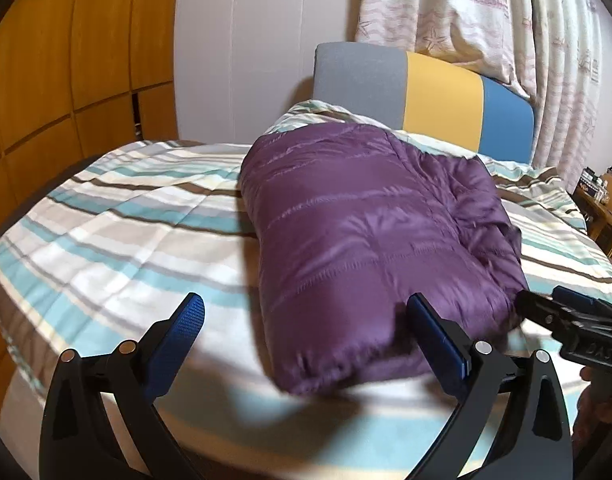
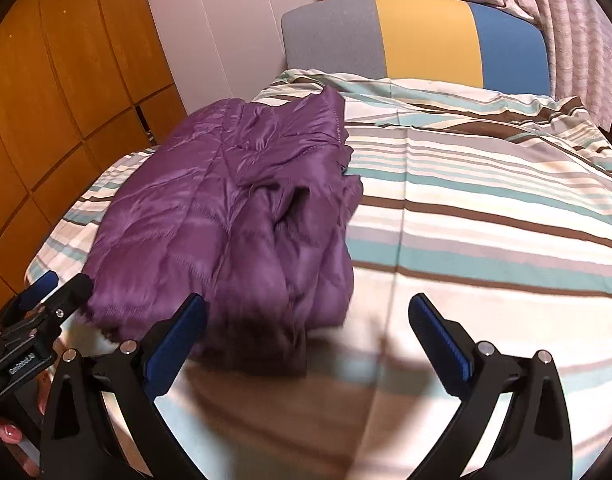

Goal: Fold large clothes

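Striped bedspread in teal, brown, cream and grey, spread across the bed. At 12 o'clock, headboard in three panels: grey, yellow, blue. Behind it, toward 1 o'clock, pale curtain printed with ships and starfish. From 9 to 11 o'clock, wooden wardrobe, with white wall panel beside it. At 3 o'clock, possibly a wooden shelf with small, blurred items.

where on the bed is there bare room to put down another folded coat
Two bare patches: the striped bedspread between the purple coat and the bed's far edge, up to the headboard; a narrower strip on the coat's other side, toward the wooden wardrobe. It is crowded at the near edge, where both grippers, jaws open, flank the coat.
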Demonstrator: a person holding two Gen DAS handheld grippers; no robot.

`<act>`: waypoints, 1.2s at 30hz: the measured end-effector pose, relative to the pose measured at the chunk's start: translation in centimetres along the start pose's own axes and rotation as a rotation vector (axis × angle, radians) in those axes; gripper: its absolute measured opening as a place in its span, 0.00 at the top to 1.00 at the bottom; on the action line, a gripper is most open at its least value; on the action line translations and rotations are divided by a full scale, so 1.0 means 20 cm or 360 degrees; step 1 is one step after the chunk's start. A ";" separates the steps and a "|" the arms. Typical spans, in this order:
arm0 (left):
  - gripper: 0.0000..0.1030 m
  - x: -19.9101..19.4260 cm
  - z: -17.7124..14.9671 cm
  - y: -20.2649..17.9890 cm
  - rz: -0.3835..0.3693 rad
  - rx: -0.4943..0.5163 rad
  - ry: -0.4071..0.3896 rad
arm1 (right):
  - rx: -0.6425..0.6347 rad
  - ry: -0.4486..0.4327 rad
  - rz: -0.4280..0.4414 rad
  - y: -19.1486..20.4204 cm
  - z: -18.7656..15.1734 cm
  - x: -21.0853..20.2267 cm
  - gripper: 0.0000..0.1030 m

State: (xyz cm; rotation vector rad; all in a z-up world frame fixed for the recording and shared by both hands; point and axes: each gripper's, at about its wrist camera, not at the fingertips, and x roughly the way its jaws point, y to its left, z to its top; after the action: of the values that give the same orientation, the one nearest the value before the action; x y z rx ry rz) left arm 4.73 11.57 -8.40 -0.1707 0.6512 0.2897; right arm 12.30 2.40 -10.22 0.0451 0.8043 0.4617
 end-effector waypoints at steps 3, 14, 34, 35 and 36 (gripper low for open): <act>0.03 -0.08 -0.03 -0.03 -0.0022 0.0000 0.0034 | -0.0019 -0.0006 0.0023 0.01 -0.03 -0.09 0.02; 0.03 -0.39 -0.06 -0.10 -0.0081 0.0031 -0.0086 | -0.0089 -0.0148 0.0066 0.07 -0.13 -0.43 0.02; 0.03 -0.45 -0.05 -0.10 -0.0182 -0.0037 -0.0076 | -0.0076 -0.0201 0.0080 0.07 -0.13 -0.53 0.02; 0.03 -0.45 -0.05 -0.10 -0.0185 -0.0041 -0.0072 | -0.0077 -0.0201 0.0080 0.07 -0.13 -0.53 0.02; 0.03 -0.45 -0.05 -0.10 -0.0186 -0.0042 -0.0071 | -0.0075 -0.0201 0.0081 0.07 -0.13 -0.53 0.02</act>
State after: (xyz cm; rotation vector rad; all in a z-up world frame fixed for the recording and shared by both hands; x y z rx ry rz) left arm -2.07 7.60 -3.57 -0.2260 0.5907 0.1889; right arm 3.59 -1.18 -4.50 0.0503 0.6690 0.5205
